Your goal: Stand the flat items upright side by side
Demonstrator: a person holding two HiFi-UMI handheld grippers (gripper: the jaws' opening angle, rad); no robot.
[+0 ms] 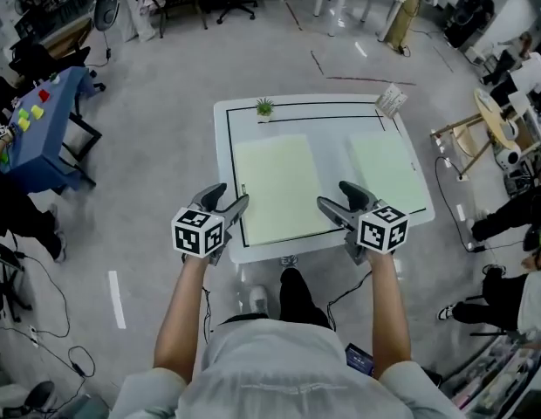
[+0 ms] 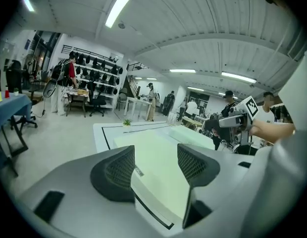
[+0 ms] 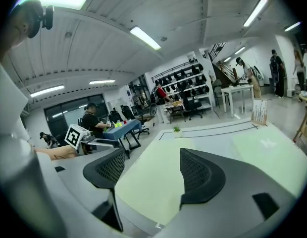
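we have two pale green flat panels lying face down on the white table [image 1: 222, 155], both inside its black border line; the left panel [image 1: 275, 190] is the larger and lies nearer to us, the right panel [image 1: 386, 171] sits just beside it with a strip of bare table between them; neither is upright yet, so we judge the task is at its start.

the left gripper [image 1: 233, 195] hangs at the near left corner of the left panel and the right gripper [image 1: 332, 194] at its near right corner; so both hands flank the same panel, and the right panel is well off to the right gripper's outer side.

in the left gripper view the left gripper's [image 2: 154, 157] jaws stand apart with nothing pressed, and the panel's [image 2: 153, 145] near corner shows low between them; in the right gripper view the right gripper [image 3: 153, 170] is likewise spread and empty, the same panel's [image 3: 153, 192] surface below the gap and the right panel [image 3: 266, 150] beyond the outer jaw.

the panel's long axis runs away from us, toward the small potted plant [image 1: 264, 107] and the card stand [image 1: 390, 100] at the far edge; we reckon the lift turns on taking the short near edge, which lies below and just ahead of both sets of fingers.
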